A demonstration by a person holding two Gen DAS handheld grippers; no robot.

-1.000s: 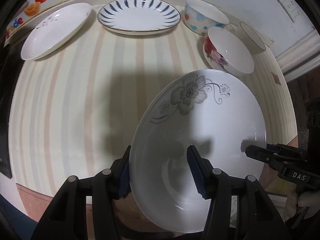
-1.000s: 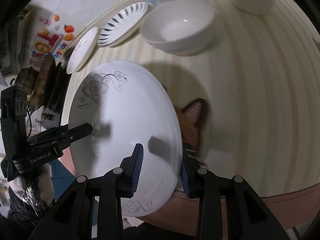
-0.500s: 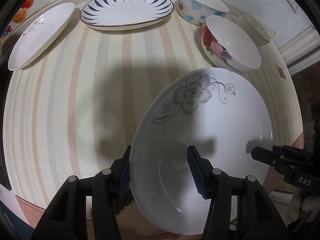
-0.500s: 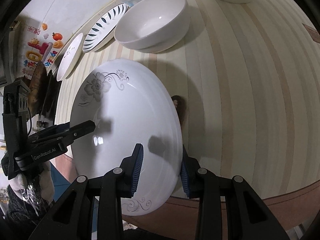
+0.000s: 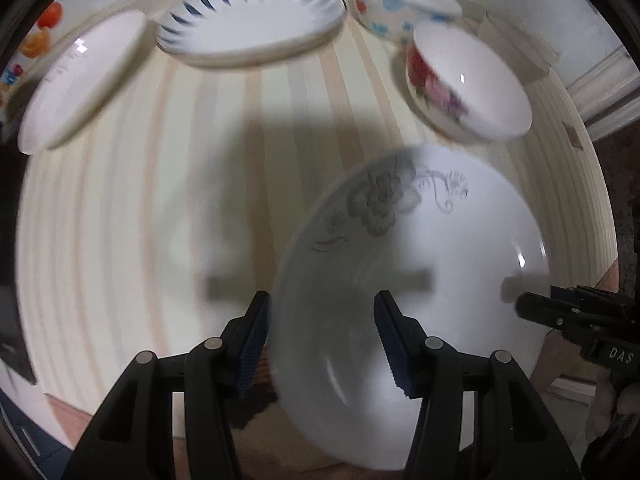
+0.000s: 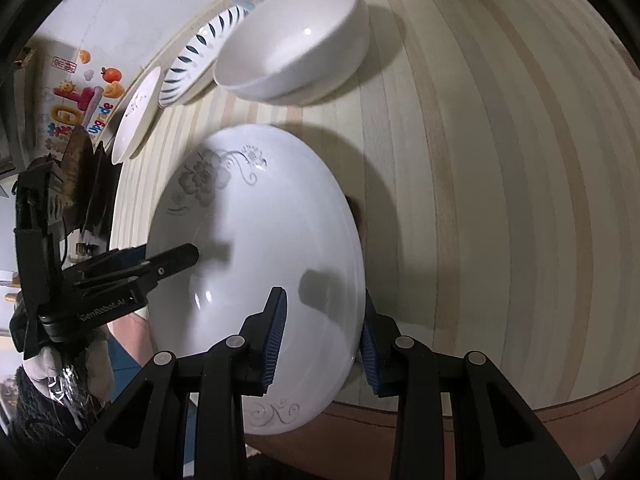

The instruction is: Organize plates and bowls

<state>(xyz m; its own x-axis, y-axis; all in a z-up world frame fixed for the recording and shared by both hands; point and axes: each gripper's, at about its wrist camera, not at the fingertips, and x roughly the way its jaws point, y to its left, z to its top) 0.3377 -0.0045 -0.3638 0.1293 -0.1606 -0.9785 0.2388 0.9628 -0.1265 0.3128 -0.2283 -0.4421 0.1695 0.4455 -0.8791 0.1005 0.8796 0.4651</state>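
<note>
I have 1 large grey-flower plate [image 5: 412,280] pinched at opposite rims by my 2 grippers above the near edge of the striped table [image 5: 132,220]. My left gripper [image 5: 322,340] straddles the plate's left rim, one blue pad under it and one on its inner face, closed on the rim as far as I can judge. My right gripper [image 6: 322,340] does the same at the right rim, its jaws narrow around the edge.

Ahead of the left gripper and to its left lie a plain white plate [image 5: 80,84] and a blue-leaf plate [image 5: 252,20]. Ahead and to its right sit a dotted bowl [image 5: 400,4] and a red-rose bowl [image 5: 468,84], the rose bowl just beyond the held plate's far rim. The left view is smeared, so I cannot tell the gap between them. From the right gripper, the rose bowl [image 6: 296,44] shows as a white hollow straight ahead, past the plate [image 6: 260,248].

My judgement: this is the carrying step, likely toward the plates ahead-left. To do it well I would keep both grips equally firm, since glazed ceramic slips on narrow pads. I would keep the 2 grippers level and moving together so the plate neither twists nor tips. I would also hold it high enough to clear the rose bowl, then lower it flat.
</note>
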